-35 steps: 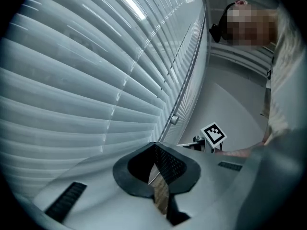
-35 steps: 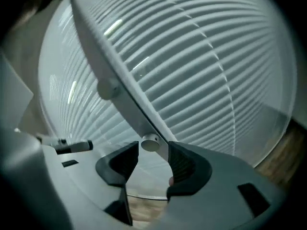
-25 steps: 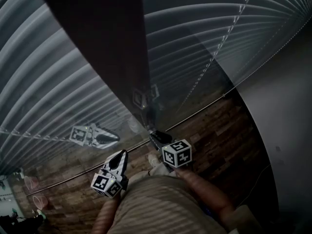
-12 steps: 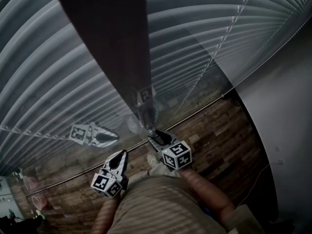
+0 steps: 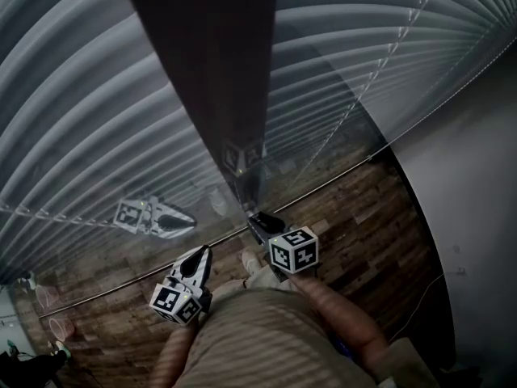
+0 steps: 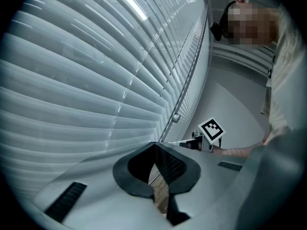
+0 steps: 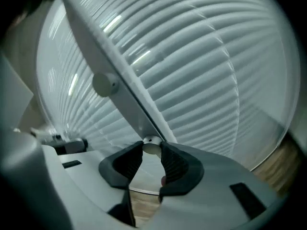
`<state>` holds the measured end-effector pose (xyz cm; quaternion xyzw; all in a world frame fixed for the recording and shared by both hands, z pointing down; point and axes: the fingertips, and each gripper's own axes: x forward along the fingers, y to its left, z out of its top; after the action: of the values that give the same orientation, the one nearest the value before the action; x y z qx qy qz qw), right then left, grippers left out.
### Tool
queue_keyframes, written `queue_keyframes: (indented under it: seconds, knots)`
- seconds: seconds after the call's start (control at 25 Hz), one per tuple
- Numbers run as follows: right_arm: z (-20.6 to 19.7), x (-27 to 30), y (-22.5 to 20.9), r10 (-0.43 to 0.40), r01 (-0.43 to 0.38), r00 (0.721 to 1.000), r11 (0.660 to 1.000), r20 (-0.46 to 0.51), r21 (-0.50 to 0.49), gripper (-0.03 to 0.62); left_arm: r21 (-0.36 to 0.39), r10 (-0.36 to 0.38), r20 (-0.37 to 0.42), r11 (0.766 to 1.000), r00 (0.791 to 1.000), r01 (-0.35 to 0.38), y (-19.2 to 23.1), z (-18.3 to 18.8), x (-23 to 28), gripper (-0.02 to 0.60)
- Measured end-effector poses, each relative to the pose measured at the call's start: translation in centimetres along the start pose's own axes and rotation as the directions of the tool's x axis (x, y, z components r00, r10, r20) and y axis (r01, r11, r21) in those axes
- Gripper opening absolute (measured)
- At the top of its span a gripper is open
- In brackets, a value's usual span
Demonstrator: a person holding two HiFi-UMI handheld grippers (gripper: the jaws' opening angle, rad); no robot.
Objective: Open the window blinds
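Note:
Closed white blinds point(image 5: 97, 120) hang behind glass, split by a dark upright frame post point(image 5: 218, 79). My right gripper point(image 5: 260, 223) reaches the foot of that post. In the right gripper view its jaws have just been closing and their tips pinch a small round white knob point(image 7: 151, 145), so the right gripper point(image 7: 151, 150) is shut on it. A second knob point(image 7: 104, 85) sits higher on the post. My left gripper point(image 5: 196, 263) hovers just left of it, short of the glass. In its own view the left gripper point(image 6: 154, 146) is shut with nothing between its tips.
The glass mirrors my left gripper as a reflection point(image 5: 153, 217). Brown wooden floor point(image 5: 363, 208) lies below, and a plain grey wall point(image 5: 468, 176) closes the right side. The person's torso fills the bottom of the head view.
The right gripper's marker cube tipped slightly and came back. The head view drifted a little, so the post now sits further right. Neither gripper changed place.

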<state>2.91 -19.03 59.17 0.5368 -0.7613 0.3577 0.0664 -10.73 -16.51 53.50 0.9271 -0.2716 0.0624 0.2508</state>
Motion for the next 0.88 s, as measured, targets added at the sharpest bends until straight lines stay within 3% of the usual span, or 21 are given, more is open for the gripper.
queue_keyframes:
  seconds: [0.08, 0.12, 0.28, 0.4, 0.56, 0.72, 0.88]
  knots:
    - [0.0, 0.3, 0.2, -0.090, 0.084, 0.996, 0.974, -0.017, -0.209, 0.127, -0.001, -0.003, -0.003, 1.000, 1.000, 0.003, 0.2, -0.2, 0.0, 0.015]
    - [-0.1, 0.5, 0.3, -0.103, 0.095, 0.994, 0.966, -0.021, -0.242, 0.127, 0.000, -0.006, -0.004, 1.000, 1.000, 0.006, 0.3, -0.4, 0.0, 0.015]
    - [-0.4, 0.7, 0.4, -0.081, 0.070, 0.996, 0.976, -0.046, -0.207, 0.127, -0.002, -0.011, -0.007, 1.000, 1.000, 0.011, 0.3, -0.6, 0.0, 0.014]
    - [-0.3, 0.7, 0.9, -0.015, 0.010, 0.999, 0.989, -0.028, -0.149, 0.129, -0.001, -0.018, -0.009, 1.000, 1.000, 0.018, 0.1, -0.5, 0.0, 0.014]
    - [-0.4, 0.1, 0.6, 0.125, -0.131, 0.990, 0.987, 0.069, 0.093, 0.156, -0.002, -0.018, -0.008, 1.000, 1.000, 0.018, 0.3, -0.7, 0.0, 0.015]
    - [-0.2, 0.1, -0.5, 0.143, -0.164, 0.984, 0.961, 0.108, 0.224, 0.156, -0.011, 0.001, -0.010, 1.000, 1.000, -0.001, 0.8, -0.6, 0.0, 0.014]
    - [0.0, 0.6, -0.3, 0.167, -0.187, 0.981, 0.948, 0.098, 0.258, 0.133, -0.015, 0.011, -0.008, 1.000, 1.000, -0.011, 1.1, -0.5, 0.1, 0.015]
